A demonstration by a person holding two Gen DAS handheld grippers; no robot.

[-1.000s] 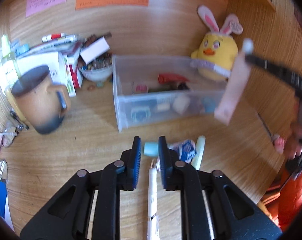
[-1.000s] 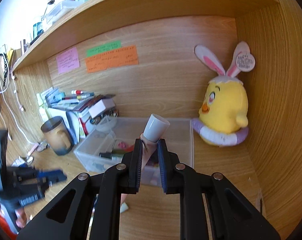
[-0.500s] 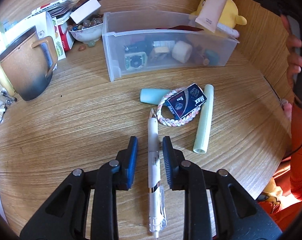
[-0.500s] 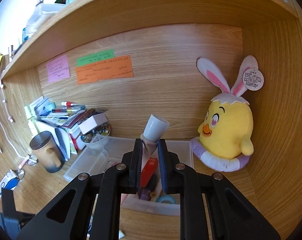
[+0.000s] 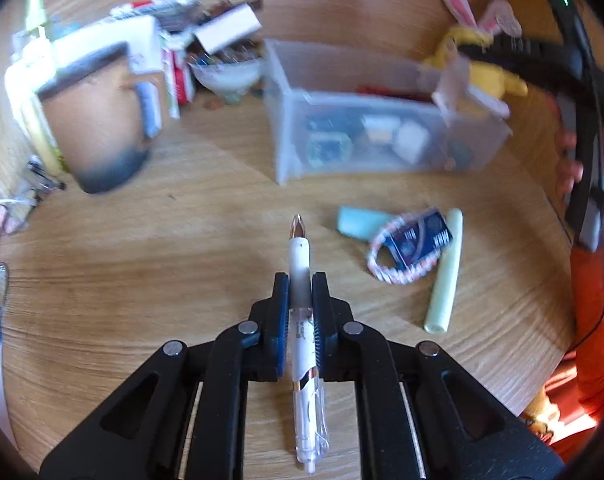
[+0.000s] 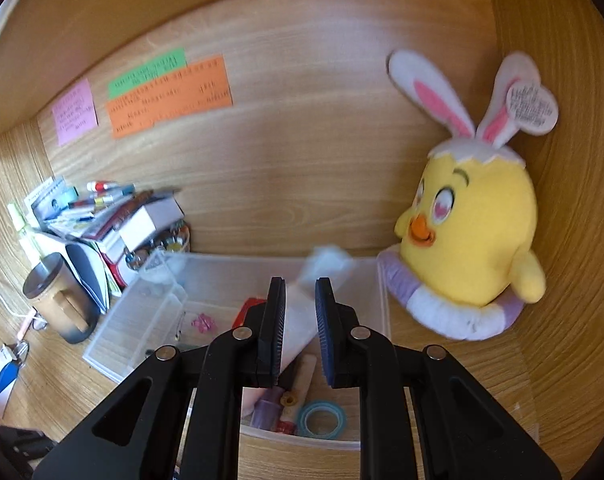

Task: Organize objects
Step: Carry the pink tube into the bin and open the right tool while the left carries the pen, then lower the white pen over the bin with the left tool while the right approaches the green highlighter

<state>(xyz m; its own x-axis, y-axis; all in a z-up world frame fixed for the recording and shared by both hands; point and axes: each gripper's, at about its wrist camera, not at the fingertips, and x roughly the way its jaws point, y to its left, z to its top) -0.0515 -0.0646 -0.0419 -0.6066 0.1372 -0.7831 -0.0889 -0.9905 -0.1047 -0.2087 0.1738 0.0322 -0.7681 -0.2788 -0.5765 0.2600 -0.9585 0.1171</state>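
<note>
On the wooden desk lies a white pen [image 5: 299, 248], its tip pointing away from me. My left gripper [image 5: 300, 280] is closing its jaws on the pen's middle, and the blue pads touch both sides of the barrel. My right gripper [image 6: 299, 284] is shut on a pink tube with a white cap [image 6: 297, 320], blurred, held tilted over the clear plastic bin [image 6: 141, 320]. The left wrist view shows that tube [image 5: 452, 84] hanging above the bin's [image 5: 285, 120] right end. Several small items lie inside the bin.
Right of the pen lie a mint cap [image 5: 358, 222], a beaded bracelet [image 5: 398, 276] around a blue packet [image 5: 418, 238], and a pale green stick [image 5: 446, 272]. A brown mug [image 5: 97, 128], stacked books and a bowl [image 5: 229, 72] stand left; a yellow plush chick [image 6: 474, 240] stands right of the bin.
My left gripper came down over the pen and closed onto it. My right gripper carried the tube forward and lower, over the bin.
</note>
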